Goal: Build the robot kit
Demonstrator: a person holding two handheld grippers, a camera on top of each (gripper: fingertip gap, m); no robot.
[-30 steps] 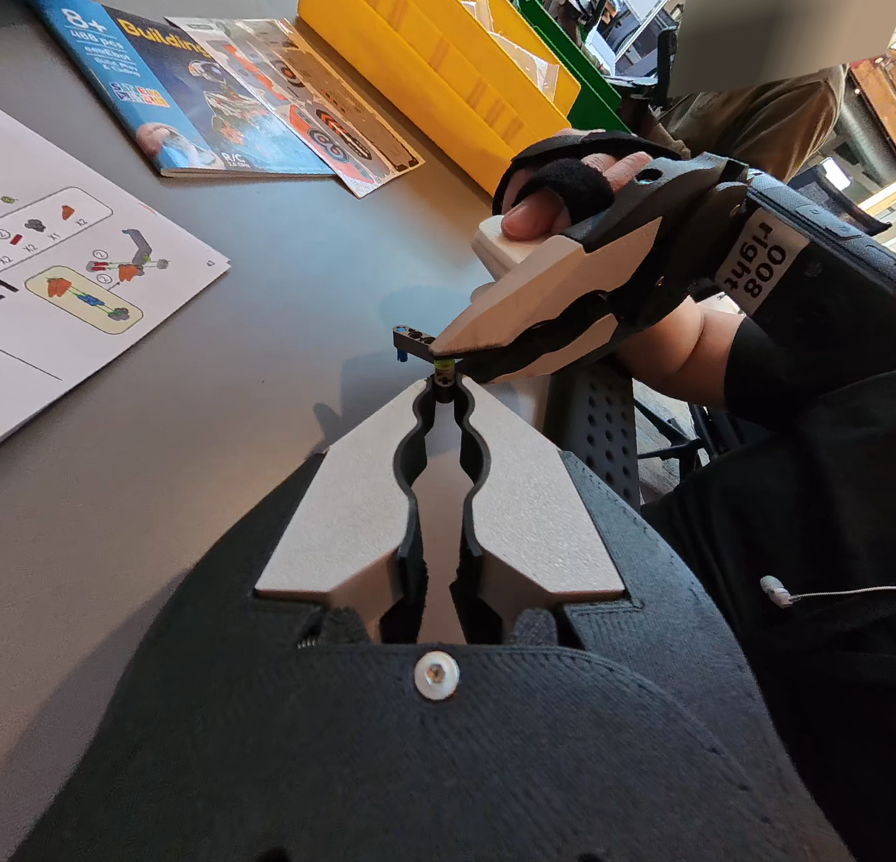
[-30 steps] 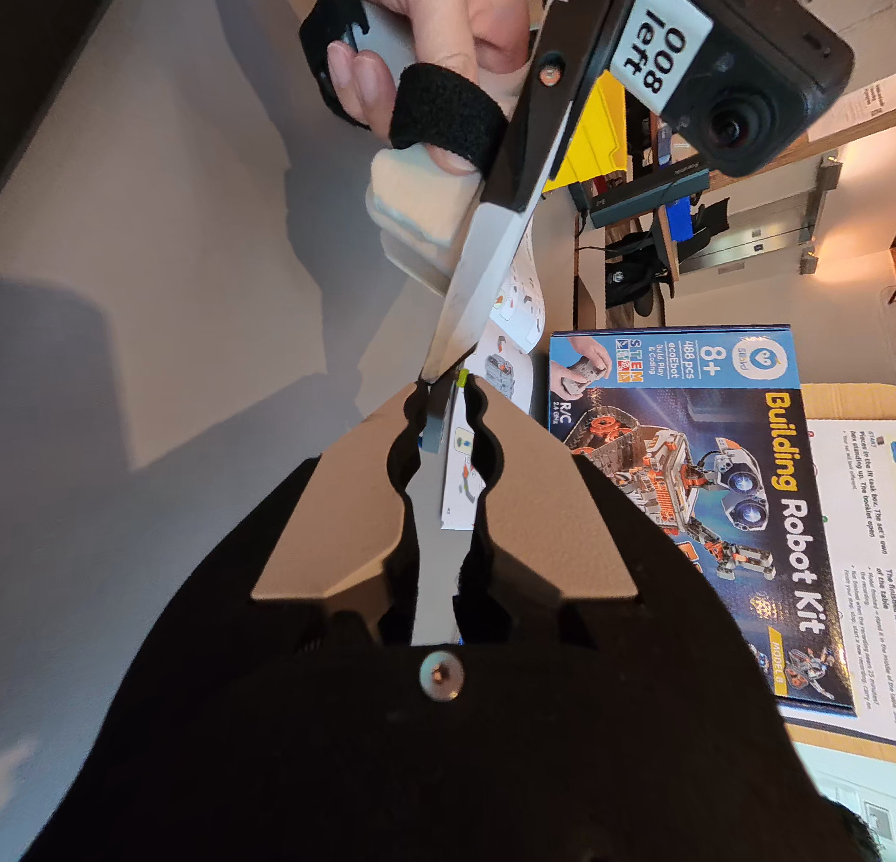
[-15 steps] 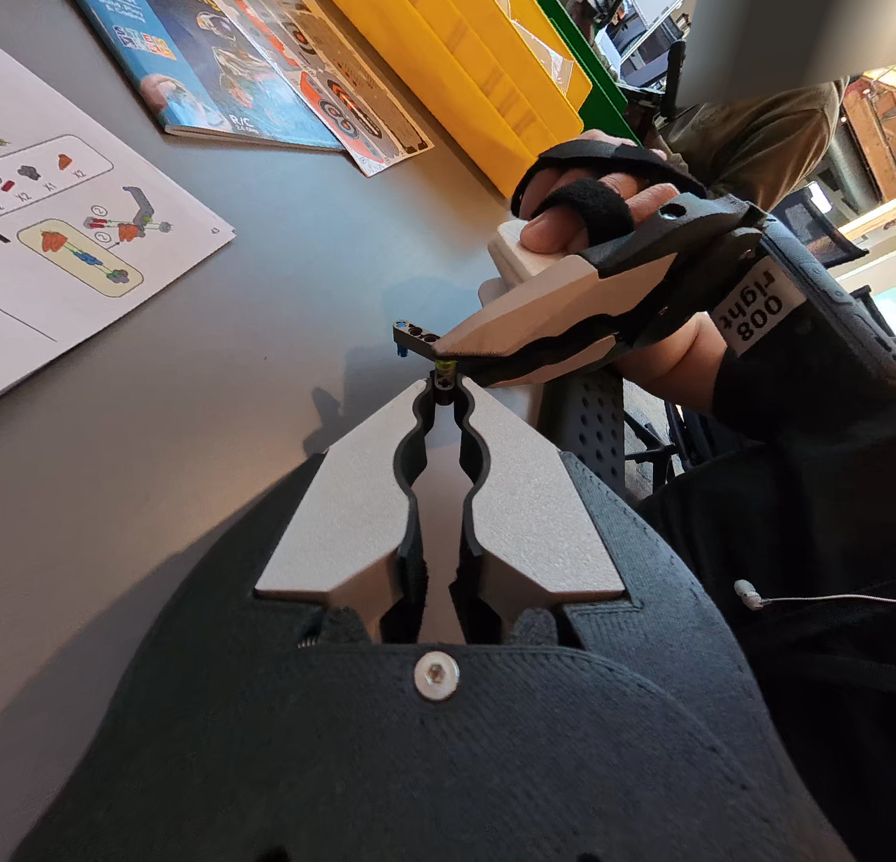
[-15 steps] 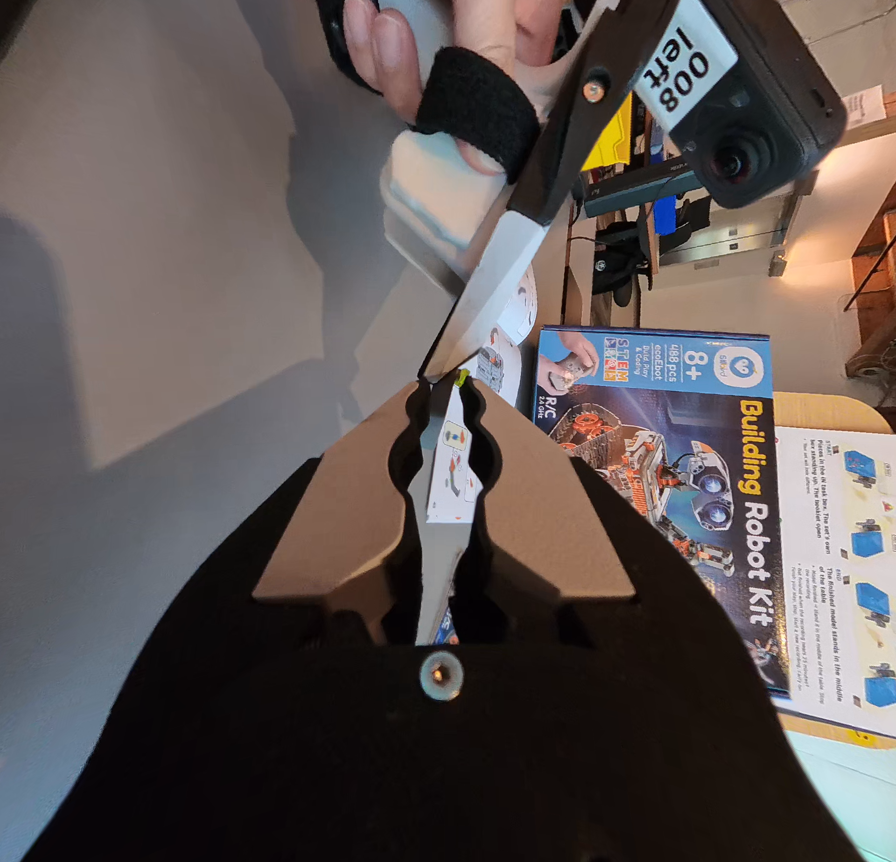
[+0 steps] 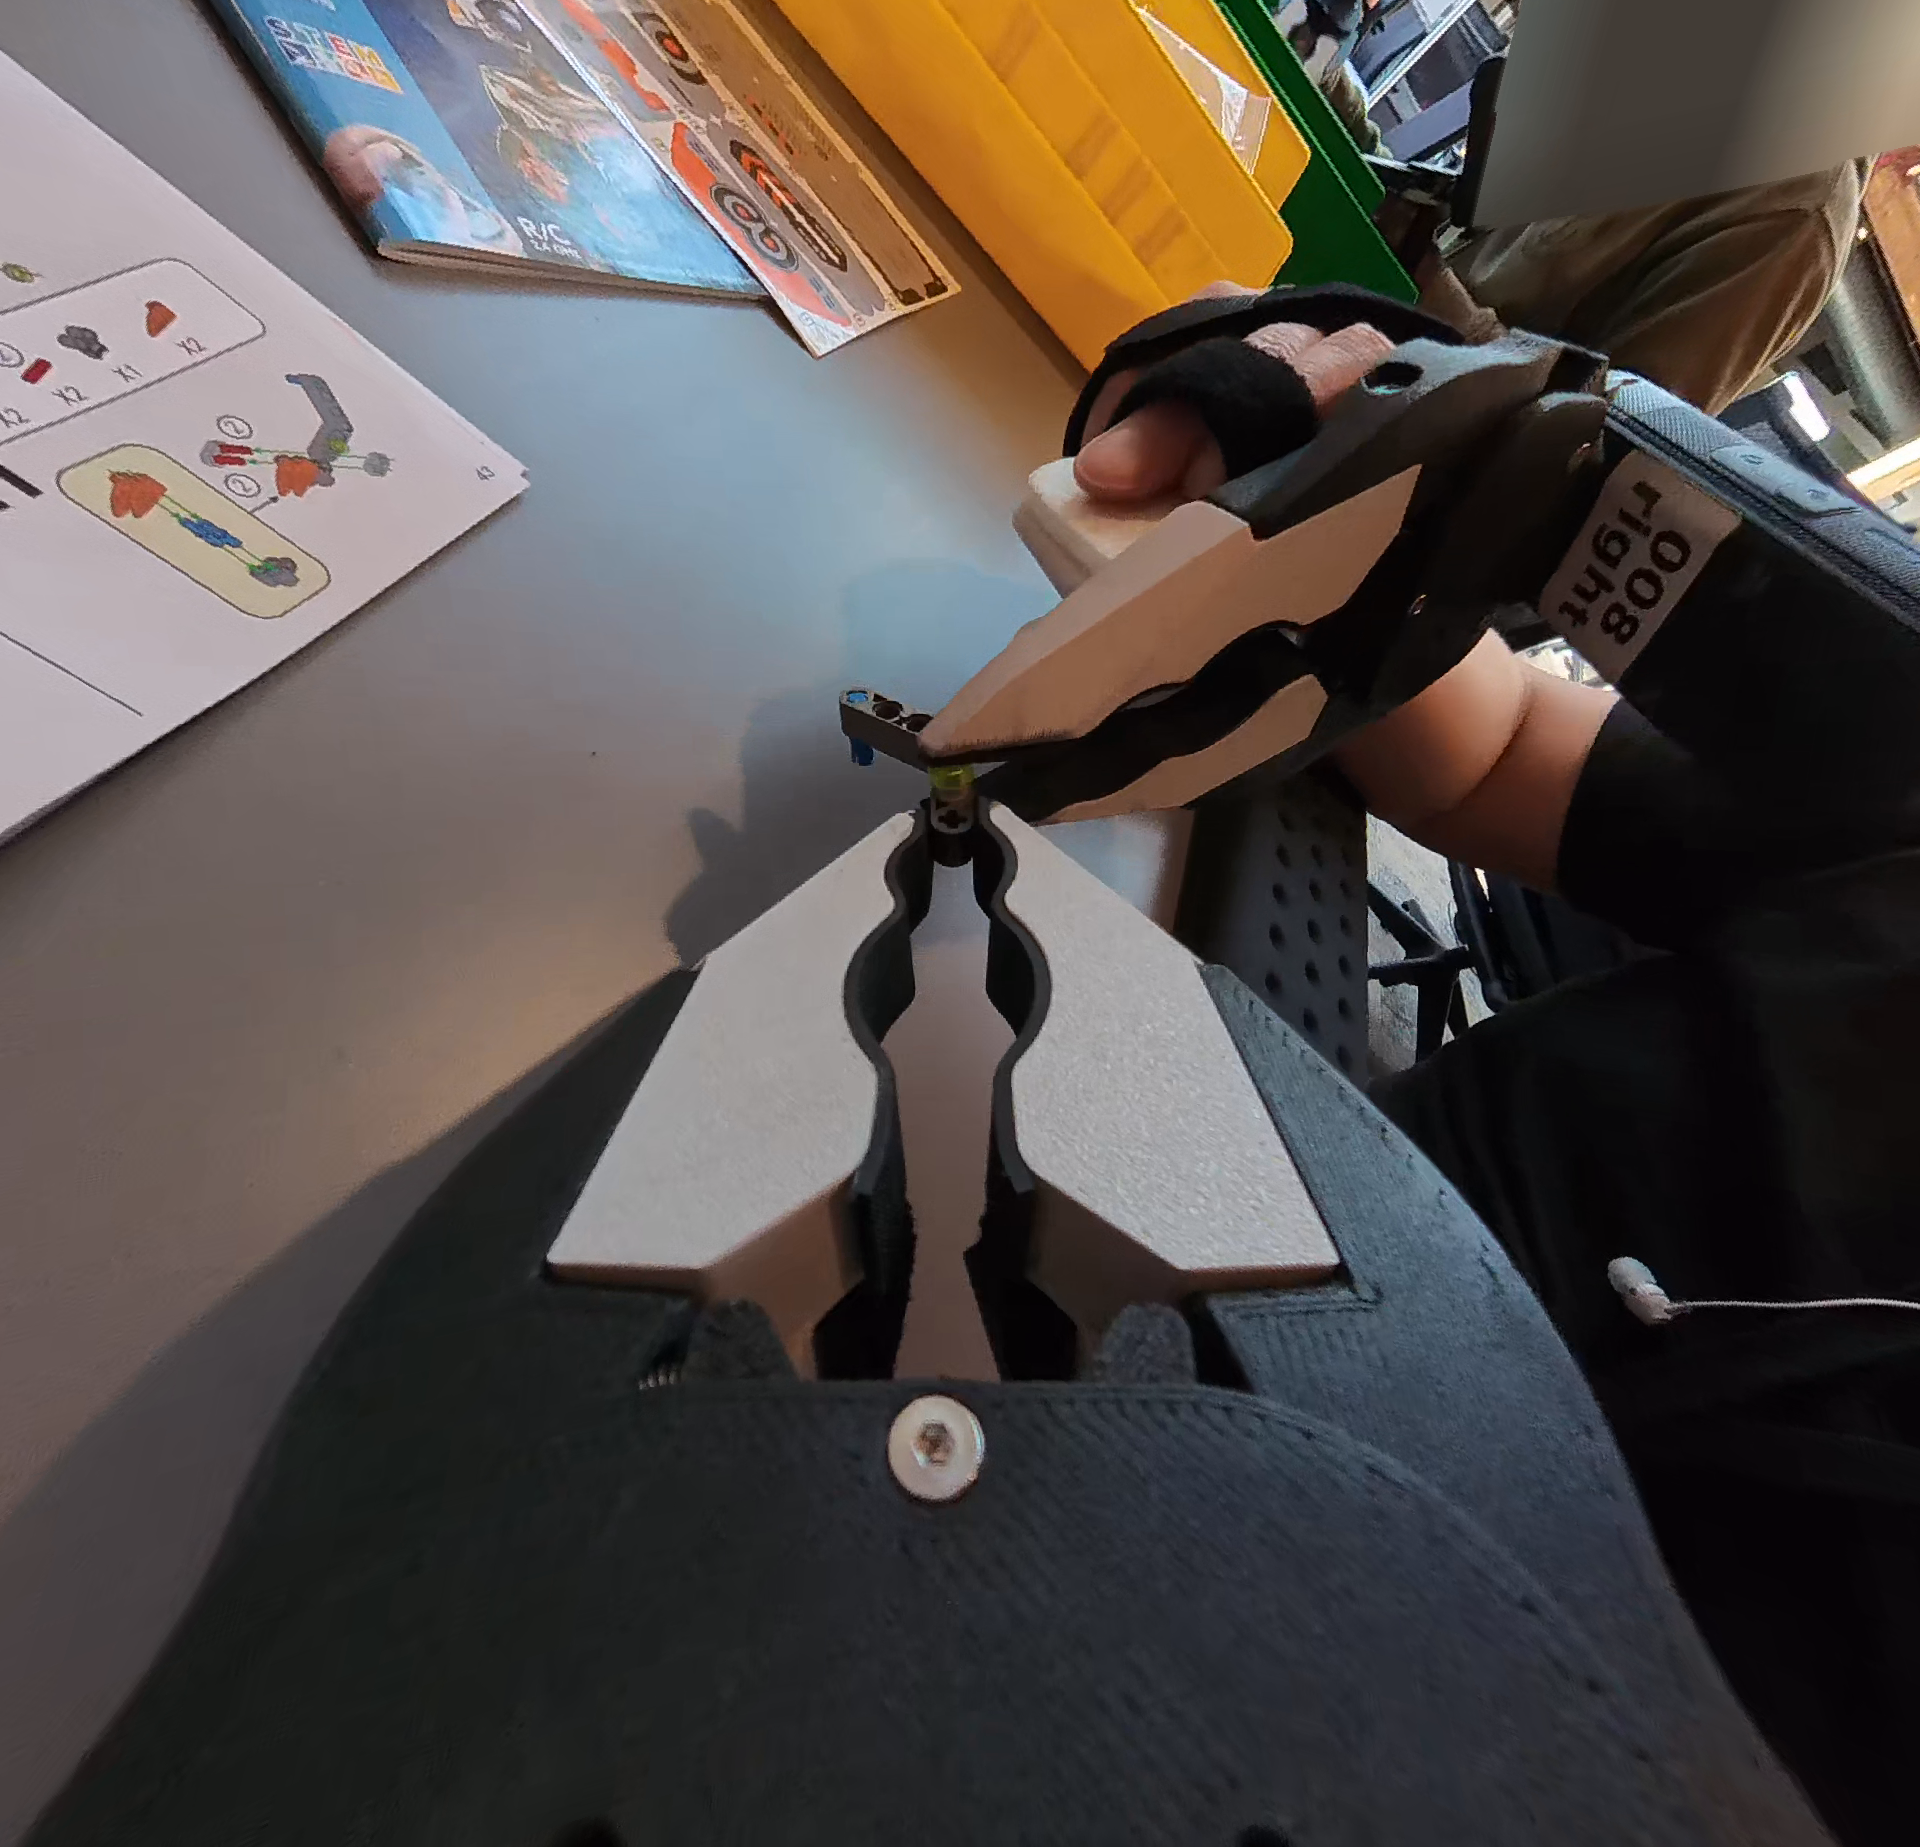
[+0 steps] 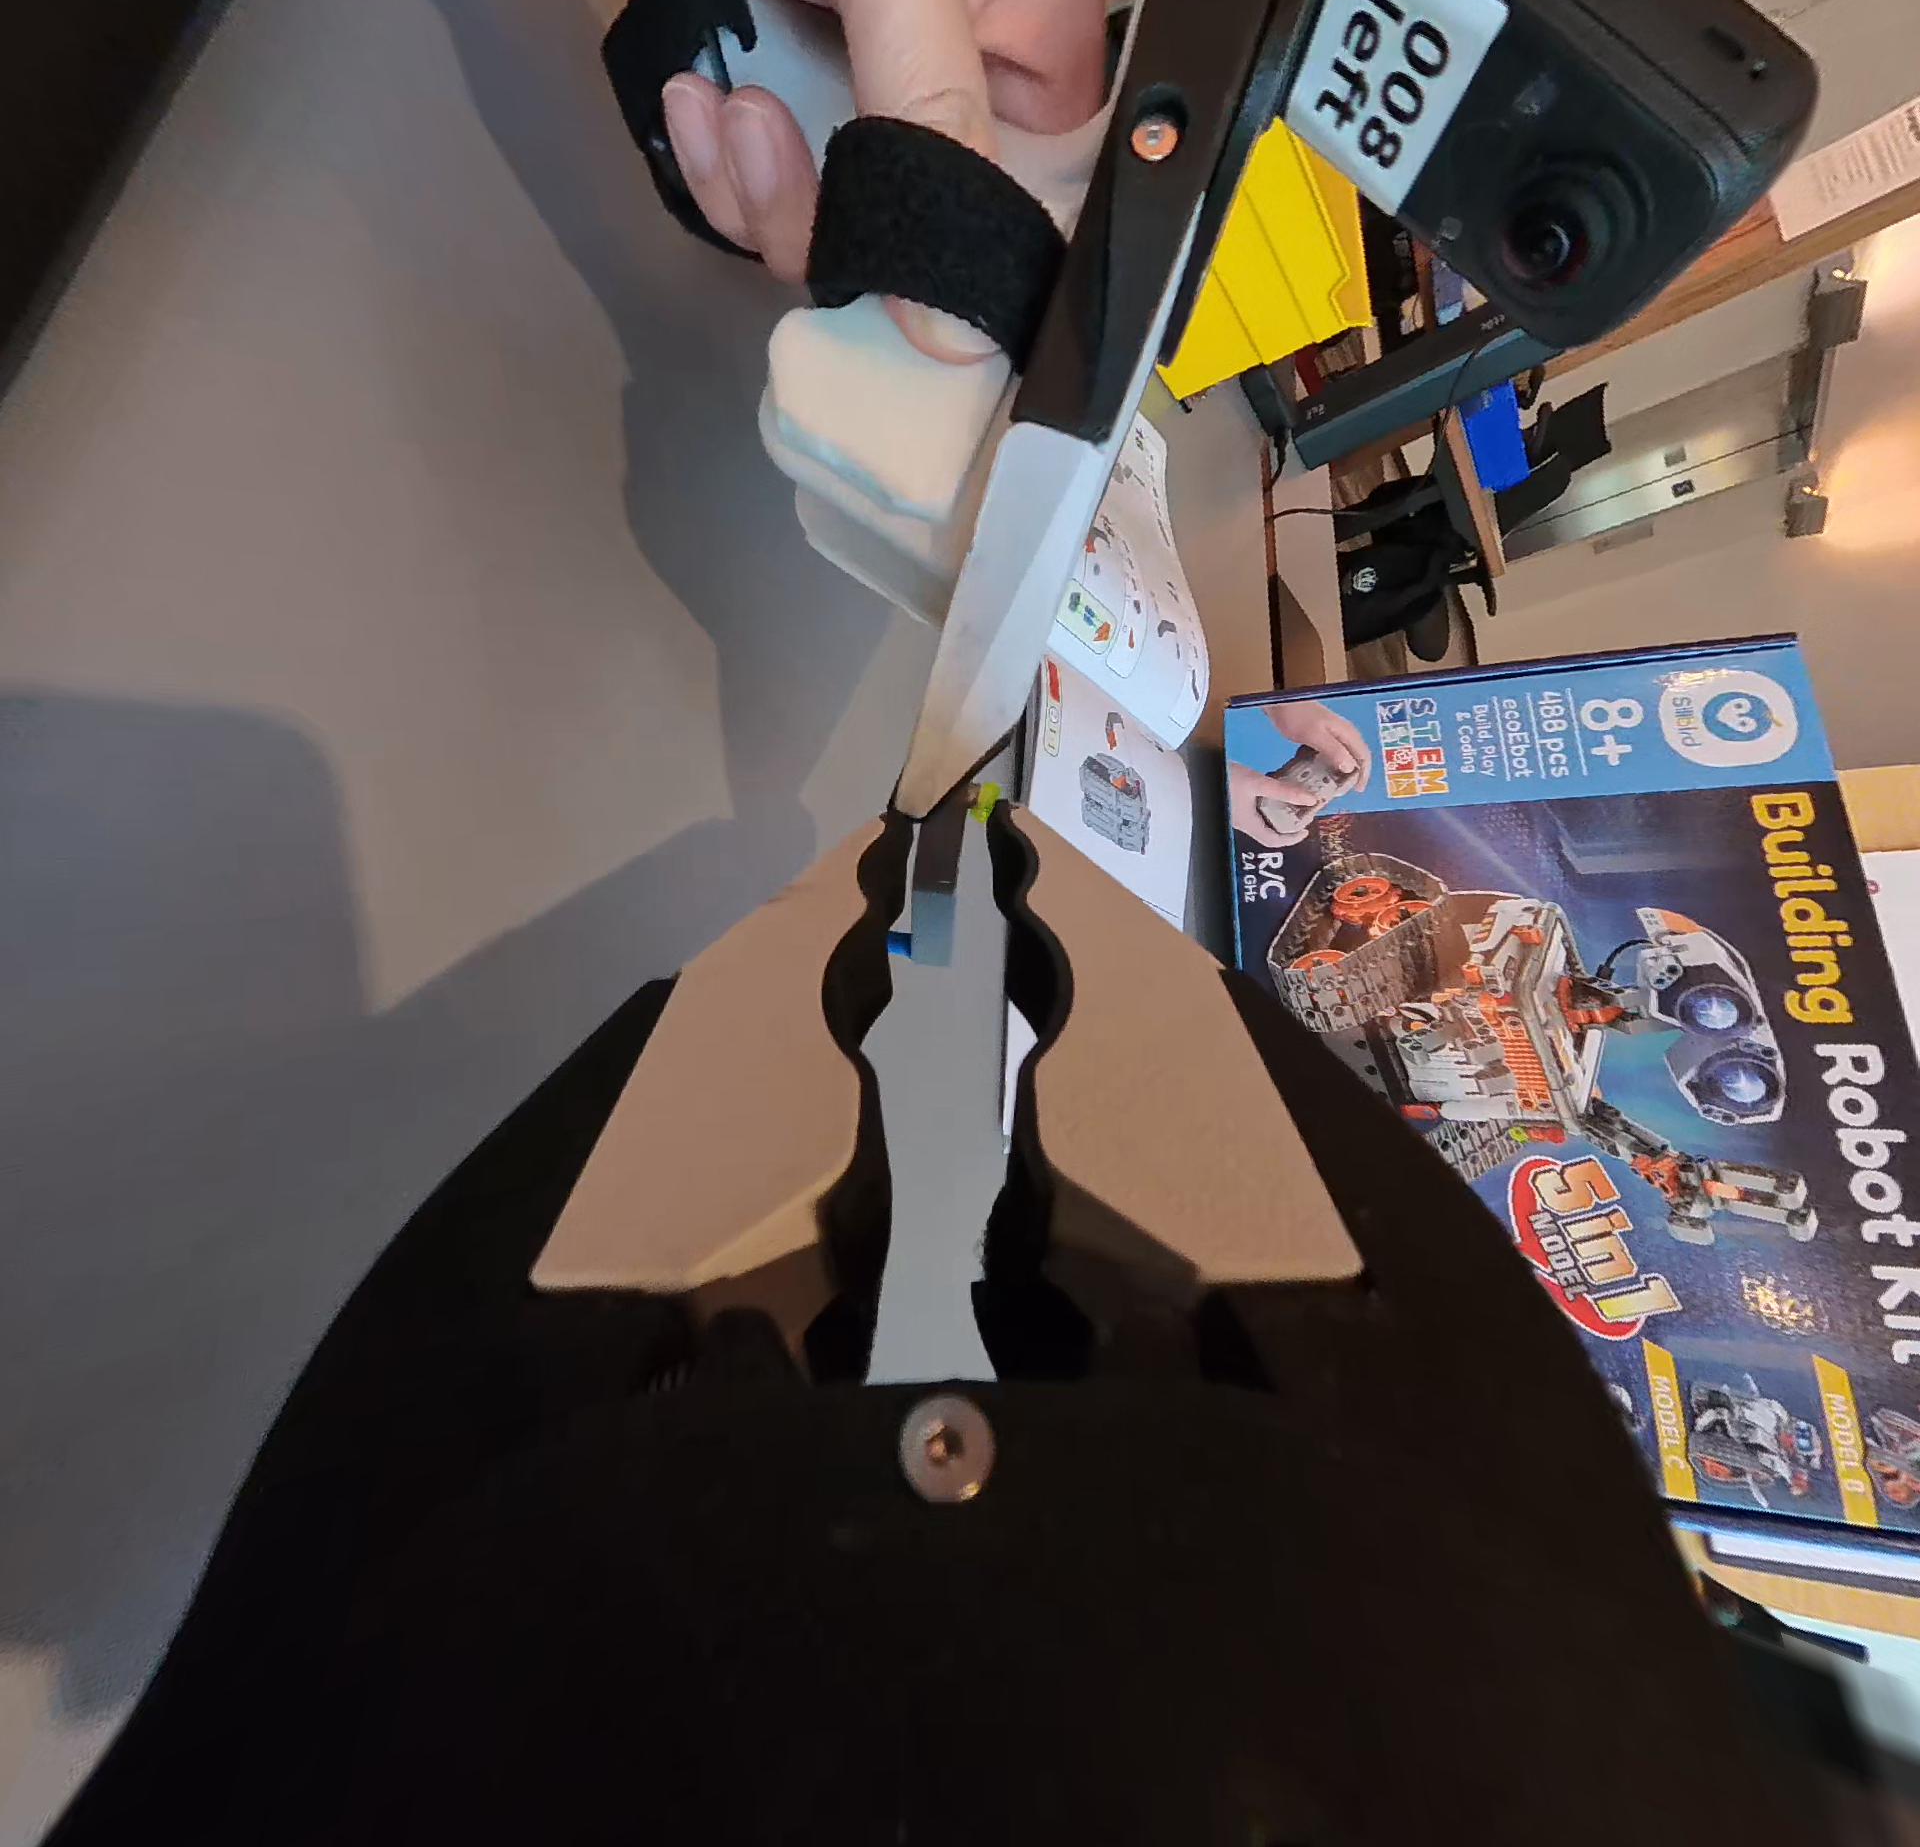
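Observation:
In the left wrist view, my left gripper is shut on a small black pin with a lime-green tip, held above the grey table. My right gripper comes in from the right. It is shut on a dark grey beam with holes that carries a blue pin. The green tip sits right under the beam's gripped end. In the right wrist view, my right gripper holds the beam, and the left gripper meets it from above with the green tip beside it.
A yellow bin and a green bin stand at the back. An instruction sheet, a blue booklet and a sticker sheet lie on the table. A blue kit box and an open manual lie to the right. My two grippers' fingertips are within a few centimetres of each other.
Both grippers stay shut and tip to tip. They have tilted and shifted together a little, so the table papers and the kit box have slid in both views. More of the beam shows between my right fingers.

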